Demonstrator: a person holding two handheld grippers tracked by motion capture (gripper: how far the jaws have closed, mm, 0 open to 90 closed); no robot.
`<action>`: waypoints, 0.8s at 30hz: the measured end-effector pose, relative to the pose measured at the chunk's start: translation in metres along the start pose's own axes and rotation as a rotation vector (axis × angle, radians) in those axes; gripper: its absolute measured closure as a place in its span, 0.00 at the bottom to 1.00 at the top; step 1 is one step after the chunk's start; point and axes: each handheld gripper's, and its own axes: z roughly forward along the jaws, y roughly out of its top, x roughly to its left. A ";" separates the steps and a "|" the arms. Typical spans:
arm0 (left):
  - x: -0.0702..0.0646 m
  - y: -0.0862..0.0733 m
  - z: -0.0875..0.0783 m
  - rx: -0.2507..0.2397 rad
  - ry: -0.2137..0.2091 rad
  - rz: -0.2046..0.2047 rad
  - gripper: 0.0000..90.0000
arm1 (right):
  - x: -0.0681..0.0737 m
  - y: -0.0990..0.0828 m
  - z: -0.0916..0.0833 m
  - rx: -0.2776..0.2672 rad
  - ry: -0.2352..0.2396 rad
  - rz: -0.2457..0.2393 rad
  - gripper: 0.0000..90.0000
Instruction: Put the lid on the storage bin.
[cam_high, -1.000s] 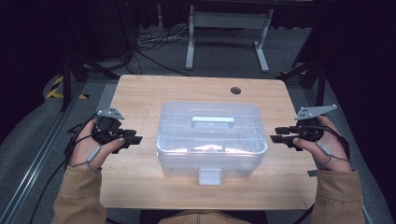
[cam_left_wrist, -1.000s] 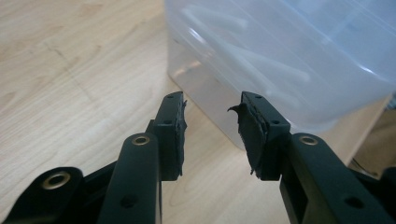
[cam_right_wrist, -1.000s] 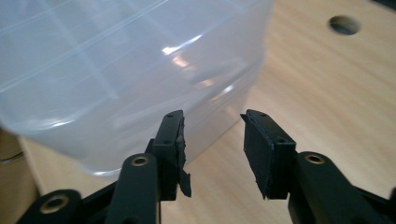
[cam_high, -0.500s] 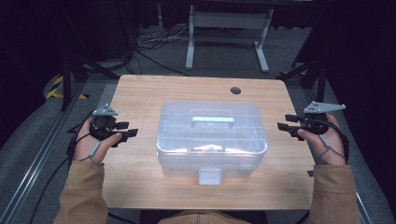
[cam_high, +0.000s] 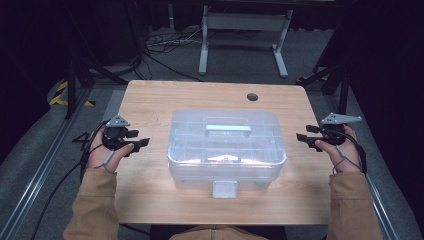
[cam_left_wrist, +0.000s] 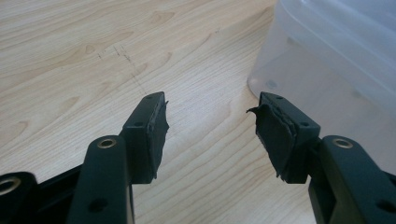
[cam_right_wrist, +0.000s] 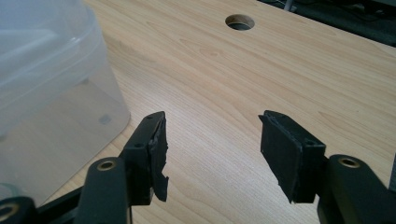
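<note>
While the clear lidded storage box (cam_high: 226, 150) sits mid-table (cam_high: 150, 100), the left gripper (cam_high: 142, 143) and right gripper (cam_high: 301, 138) flank its two ends, apart from it, each with jaws that have just been opening, now wide, nothing between them

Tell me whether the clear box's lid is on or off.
On. The clear box sits upright on the table with its lid in place, handle lying flat and the front latch down.
</note>
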 end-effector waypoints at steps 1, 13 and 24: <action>0.001 -0.002 0.003 0.007 -0.007 -0.006 0.49 | -0.001 -0.001 0.002 0.000 0.003 0.000 0.46; 0.009 -0.015 0.024 0.047 0.022 -0.007 0.46 | -0.007 -0.022 0.031 0.070 0.025 0.001 0.46; 0.012 -0.023 0.036 0.062 -0.006 -0.007 0.44 | -0.005 -0.036 0.055 0.106 0.048 -0.012 0.48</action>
